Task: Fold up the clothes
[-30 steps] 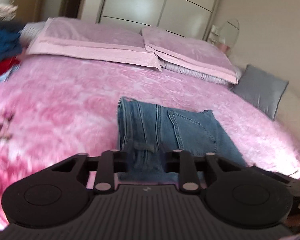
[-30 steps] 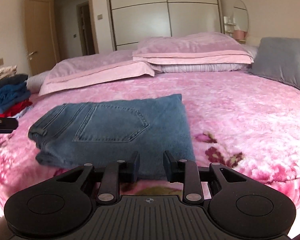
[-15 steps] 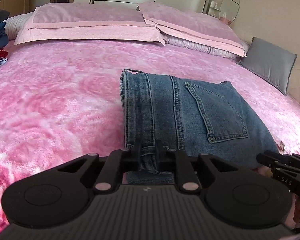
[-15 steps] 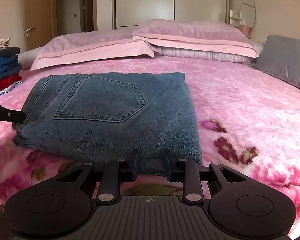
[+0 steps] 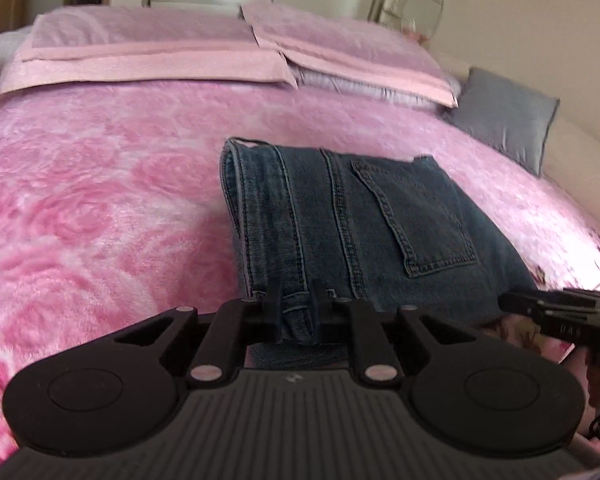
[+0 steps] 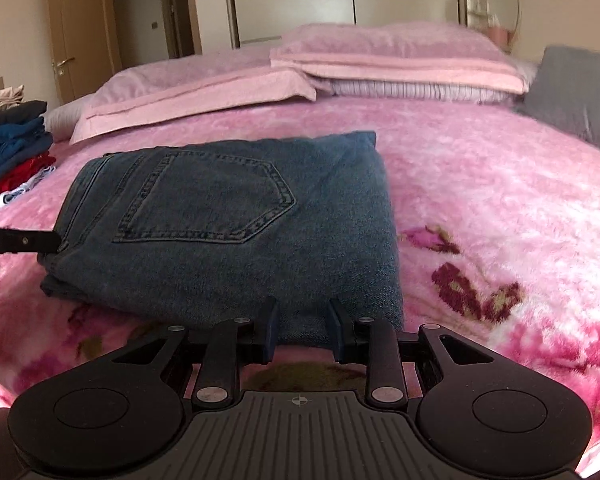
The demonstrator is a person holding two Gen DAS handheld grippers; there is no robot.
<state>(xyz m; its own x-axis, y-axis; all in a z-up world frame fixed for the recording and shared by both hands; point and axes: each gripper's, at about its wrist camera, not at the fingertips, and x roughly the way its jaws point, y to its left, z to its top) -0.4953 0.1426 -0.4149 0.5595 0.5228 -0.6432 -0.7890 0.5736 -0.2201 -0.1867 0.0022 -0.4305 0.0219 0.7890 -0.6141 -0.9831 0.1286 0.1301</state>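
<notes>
A pair of blue jeans (image 5: 372, 216) lies folded into a thick rectangle, back pocket up, on the pink flowered blanket (image 5: 100, 208). My left gripper (image 5: 296, 300) is shut on the waistband corner at the near left of the stack. In the right wrist view the jeans (image 6: 228, 216) fill the middle, and my right gripper (image 6: 302, 320) is shut on the near folded edge, the denim filling the gap between its fingers. Each gripper shows in the other's view: the right gripper (image 5: 556, 308) at the right edge, the left gripper (image 6: 20, 242) at the left edge.
Pink pillows (image 6: 260, 80) line the head of the bed and a grey cushion (image 6: 576, 92) leans at the far right. A pile of blue, dark and red clothes (image 6: 16, 148) sits at the bed's left side. Wardrobe doors and a wooden door stand behind.
Both grippers have sunk toward the blanket with the jeans still in them. The folded jeans now look larger and flatter on the bed.
</notes>
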